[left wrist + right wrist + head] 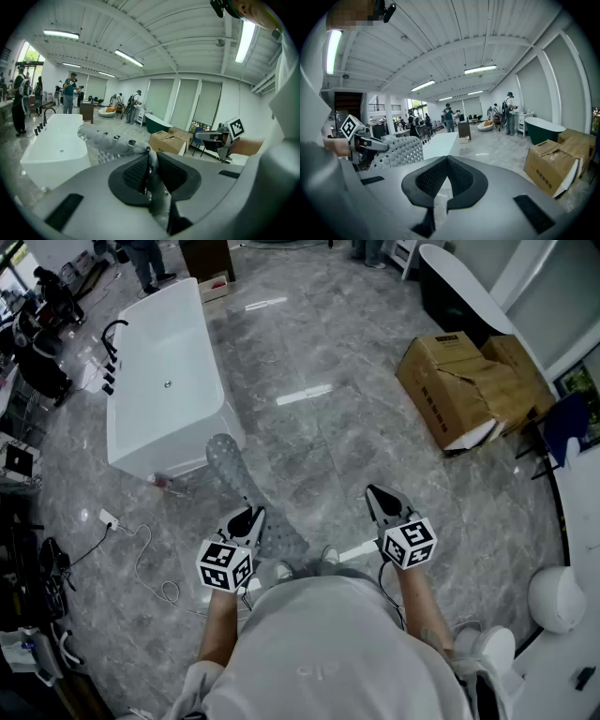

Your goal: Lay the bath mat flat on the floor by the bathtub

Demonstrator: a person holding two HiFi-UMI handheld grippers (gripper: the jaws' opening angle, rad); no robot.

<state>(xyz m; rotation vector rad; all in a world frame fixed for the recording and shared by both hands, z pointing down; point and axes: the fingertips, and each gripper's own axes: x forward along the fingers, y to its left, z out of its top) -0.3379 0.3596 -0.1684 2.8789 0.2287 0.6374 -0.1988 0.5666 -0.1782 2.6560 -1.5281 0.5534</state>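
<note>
The fingers (136, 174) of the left gripper (151, 158) are nearly closed, pinching one edge of the grey, knobbly bath mat (105, 139). The mat trails forward from them toward the white bathtub (159, 381) and looks clear of the marble floor (309, 442). The right gripper (446, 161), well apart to the right, has its fingers pressed together on nothing. The mat appears light, soft and rubbery, apt to droop and fold from a single hold. A second grip on the far corner of the same edge would likely let it spread flat beside the bathtub.
</note>
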